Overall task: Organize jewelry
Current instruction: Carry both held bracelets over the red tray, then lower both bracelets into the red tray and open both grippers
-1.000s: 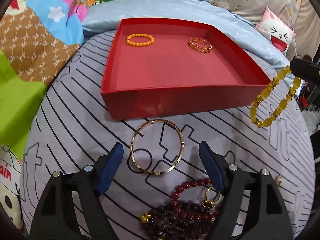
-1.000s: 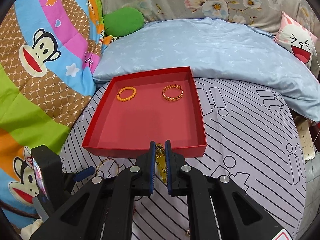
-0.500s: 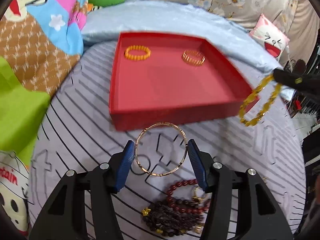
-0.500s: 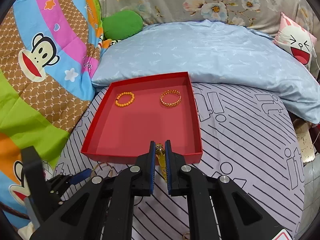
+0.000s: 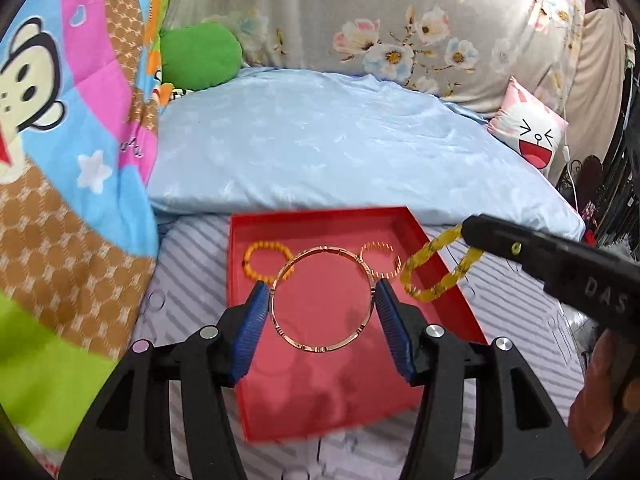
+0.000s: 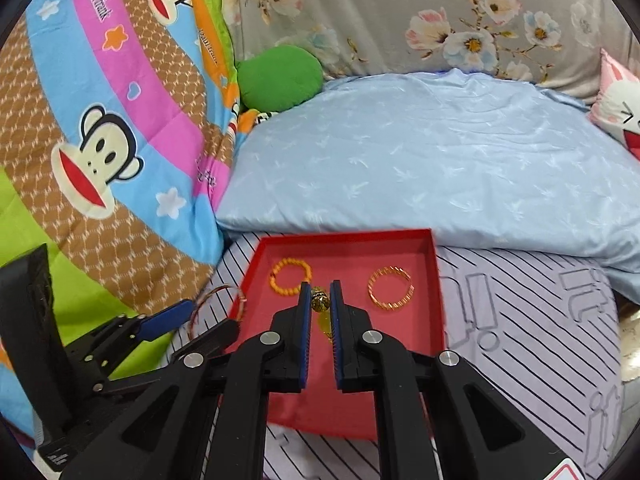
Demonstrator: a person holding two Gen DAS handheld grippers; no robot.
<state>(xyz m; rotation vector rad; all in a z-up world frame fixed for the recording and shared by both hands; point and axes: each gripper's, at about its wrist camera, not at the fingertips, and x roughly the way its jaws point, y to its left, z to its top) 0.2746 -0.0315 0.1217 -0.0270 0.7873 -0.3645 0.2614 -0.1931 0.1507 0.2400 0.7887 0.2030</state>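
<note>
the left gripper (image 5: 324, 302) has its blue-padded jaws clamped across the width of a thin rose-gold metal bangle (image 5: 323, 299), one pad on each side of the hoop. the bangle stands nearly face-on to the left wrist camera, off the bed, with its far arc reaching out past the jaw tips. seen from the right wrist camera, that hoop (image 6: 218, 308) appears just outside the left wall of the shallow red cardboard tray (image 6: 438, 280), at about the level of the far half of the floor, so the coming placement looks to turn on a sideways carry to the right over that wall before lowering.

the right gripper (image 6: 320, 300) has its jaws nearly closed on a yellow translucent bead bracelet (image 6: 321, 304), pinching one bit of the strand so the loop (image 5: 440, 270) hangs slack below. it hangs above the tray, and in the right wrist view it lines up with the gap between the two pieces already lying there: an orange bead bracelet (image 6: 290, 276) on the left and a gold chain-link bangle (image 6: 391, 288) on the right, both near the far wall.

of the two, the right hand seems better placed to release first, since its load is already over the red floor. the near half of the tray is bare, which leaves space for the wide bangle.
</note>
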